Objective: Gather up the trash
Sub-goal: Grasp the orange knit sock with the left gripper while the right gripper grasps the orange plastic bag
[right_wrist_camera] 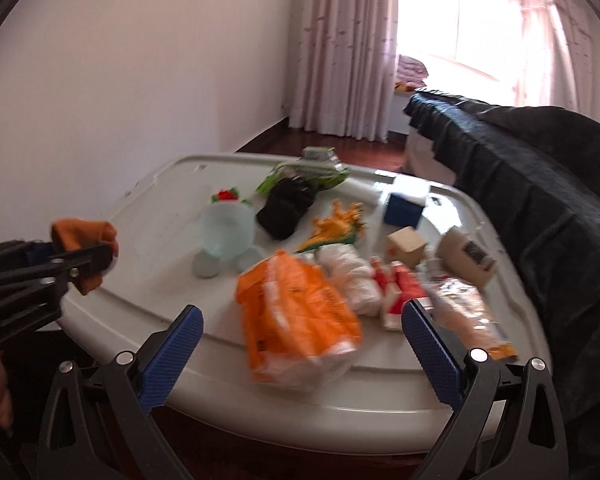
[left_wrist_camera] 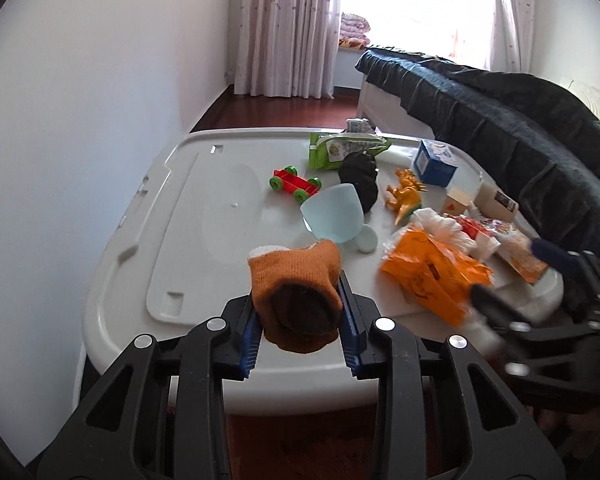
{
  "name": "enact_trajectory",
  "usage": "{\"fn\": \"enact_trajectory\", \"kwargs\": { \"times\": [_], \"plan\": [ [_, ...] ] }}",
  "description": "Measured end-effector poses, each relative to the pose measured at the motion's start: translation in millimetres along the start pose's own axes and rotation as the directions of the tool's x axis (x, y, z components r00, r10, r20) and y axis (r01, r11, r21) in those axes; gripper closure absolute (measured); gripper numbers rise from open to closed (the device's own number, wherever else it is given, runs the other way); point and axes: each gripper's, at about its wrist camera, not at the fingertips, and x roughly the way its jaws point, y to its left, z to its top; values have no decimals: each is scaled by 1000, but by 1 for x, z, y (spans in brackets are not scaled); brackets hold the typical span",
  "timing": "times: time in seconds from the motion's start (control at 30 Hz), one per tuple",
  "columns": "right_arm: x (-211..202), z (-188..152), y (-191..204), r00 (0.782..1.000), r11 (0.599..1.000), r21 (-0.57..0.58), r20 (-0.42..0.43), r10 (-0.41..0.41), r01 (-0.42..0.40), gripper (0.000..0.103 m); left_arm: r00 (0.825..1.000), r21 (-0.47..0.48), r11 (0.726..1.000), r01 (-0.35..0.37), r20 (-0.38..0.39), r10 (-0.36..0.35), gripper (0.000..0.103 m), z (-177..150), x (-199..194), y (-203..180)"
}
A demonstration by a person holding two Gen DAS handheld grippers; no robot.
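An orange knitted sock [left_wrist_camera: 296,276] with a dark opening sits between the blue pads of my left gripper [left_wrist_camera: 299,286], which is shut on it just above the near edge of the white plastic tabletop [left_wrist_camera: 204,208]. The right wrist view shows that sock [right_wrist_camera: 82,232] and left gripper [right_wrist_camera: 96,256] at the far left. My right gripper [right_wrist_camera: 302,312] stands wide open over a crumpled orange plastic bag [right_wrist_camera: 296,320], with nothing between its pads. Beside the bag lie a white crumpled bag [right_wrist_camera: 352,276], a red-and-white wrapper [right_wrist_camera: 396,288] and a clear snack wrapper [right_wrist_camera: 468,316].
Further back on the tabletop are a pale blue cup [left_wrist_camera: 332,216] on its side, a red toy car [left_wrist_camera: 294,184], a black cloth lump [left_wrist_camera: 360,180], an orange dinosaur [left_wrist_camera: 406,196], a blue box [left_wrist_camera: 434,164] and a green wipes pack [left_wrist_camera: 340,148]. A dark blanket [left_wrist_camera: 520,132] borders the right side; a wall stands at the left.
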Motion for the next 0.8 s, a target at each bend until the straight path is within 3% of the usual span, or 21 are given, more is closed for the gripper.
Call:
{"fn": "enact_trajectory", "kwargs": {
  "times": [0.23,0.4,0.43,0.57,0.67,0.8],
  "plan": [
    [43,0,24,995,995,-69,-63,-77,73,5,1000,-24,1000,19,7,-19,71,-7,-6,13],
    [67,-4,18,987,993,-41,-116,-111,107,6,1000,-35,999,29,9,-28,71,-10,-7,17],
    [68,-5,17,988,995,-33,-116,-101,98,10,1000,-29,999,27,11,-26,71,-11,-7,17],
    [72,-5,12,988,996,-36,-132,-82,77,44,999,-27,999,38,5,-38,71,-12,-6,15],
    [69,-7,9,990,997,-45,-123,-70,65,56,999,-28,998,47,-6,-48,70,-14,-2,12],
    [60,-7,6,994,999,-35,-106,-40,36,61,998,-25,998,58,-19,-59,70,-15,2,9]
  ]
}}
